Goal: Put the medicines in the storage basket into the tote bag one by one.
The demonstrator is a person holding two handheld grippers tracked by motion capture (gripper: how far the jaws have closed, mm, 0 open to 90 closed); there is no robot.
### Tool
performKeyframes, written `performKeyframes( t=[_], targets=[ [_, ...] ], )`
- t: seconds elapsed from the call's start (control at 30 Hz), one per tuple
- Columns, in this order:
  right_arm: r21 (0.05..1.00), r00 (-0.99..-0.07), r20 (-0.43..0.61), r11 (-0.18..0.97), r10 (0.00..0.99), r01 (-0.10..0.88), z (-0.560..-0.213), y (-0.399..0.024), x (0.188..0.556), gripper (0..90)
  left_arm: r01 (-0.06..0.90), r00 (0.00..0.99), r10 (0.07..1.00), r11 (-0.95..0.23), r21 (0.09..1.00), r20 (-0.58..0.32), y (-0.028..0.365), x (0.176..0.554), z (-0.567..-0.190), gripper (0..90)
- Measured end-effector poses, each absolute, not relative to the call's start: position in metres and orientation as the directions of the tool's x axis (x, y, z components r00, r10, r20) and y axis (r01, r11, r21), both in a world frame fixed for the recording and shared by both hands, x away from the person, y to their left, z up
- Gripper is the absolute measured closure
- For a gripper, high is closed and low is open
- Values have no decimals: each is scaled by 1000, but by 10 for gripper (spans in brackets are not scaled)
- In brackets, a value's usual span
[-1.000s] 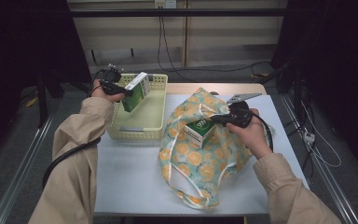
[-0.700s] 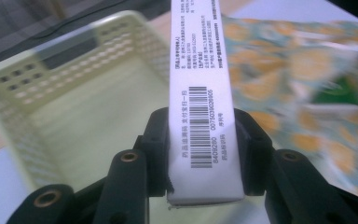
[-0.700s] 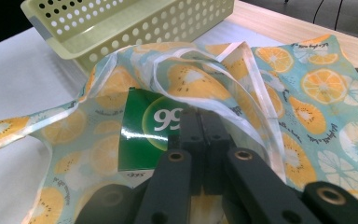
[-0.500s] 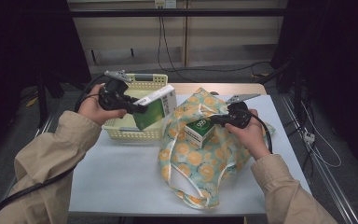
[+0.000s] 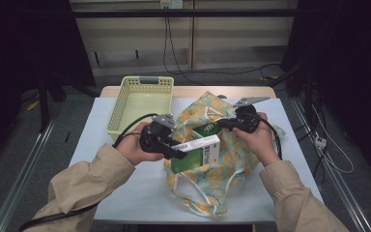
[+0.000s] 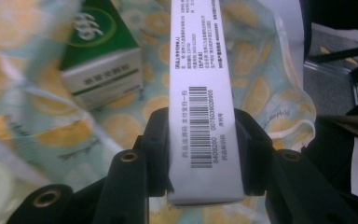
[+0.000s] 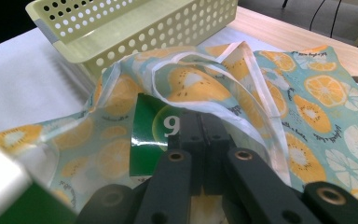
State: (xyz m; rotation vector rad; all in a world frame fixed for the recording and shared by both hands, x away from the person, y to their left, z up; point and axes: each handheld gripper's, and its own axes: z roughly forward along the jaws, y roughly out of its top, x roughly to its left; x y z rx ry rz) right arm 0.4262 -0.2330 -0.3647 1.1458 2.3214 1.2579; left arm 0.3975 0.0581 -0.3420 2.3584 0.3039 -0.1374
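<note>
My left gripper [image 5: 181,151] [image 6: 200,154] is shut on a green and white box [image 5: 200,145] [image 6: 203,93], with a jaw on each side of its barcoded face. It holds the box over the mouth of the orange-print cloth bag [image 5: 222,166] [image 6: 270,93]. A second green box [image 5: 206,129] [image 6: 105,60] [image 7: 147,135] lies in the bag's opening. My right gripper [image 5: 223,123] [image 7: 199,126] is shut on the bag's fabric at the white-trimmed rim [image 7: 242,60], which stands lifted over that second box.
An empty pale yellow perforated basket [image 5: 140,104] [image 7: 135,28] stands at the back left of the white table top [image 5: 96,130]. The bag's handles [image 5: 200,198] trail toward the front edge. Metal rails and cables run along both sides of the table.
My left hand carried the box from above the basket rightward and toward me, to the bag's mouth. The right hand and the bag stayed where they were.
</note>
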Motion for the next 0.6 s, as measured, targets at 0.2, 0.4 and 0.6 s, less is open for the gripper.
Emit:
performKeyframes(
  t=[0.2,0.4,0.6],
  targets=[
    [800,-659,135,312,740,513,-364,-231,426,900,268,963,199,-718,643,-180,31,396,-366,624],
    [802,-659,132,311,740,510,-363,-231,424,900,303,951,270,-708,638,-152,7,403,-378,624],
    [809,-656,126,305,744,502,-356,-236,422,900,339,931,340,-668,662,-132,-14,415,-385,624]
  ],
)
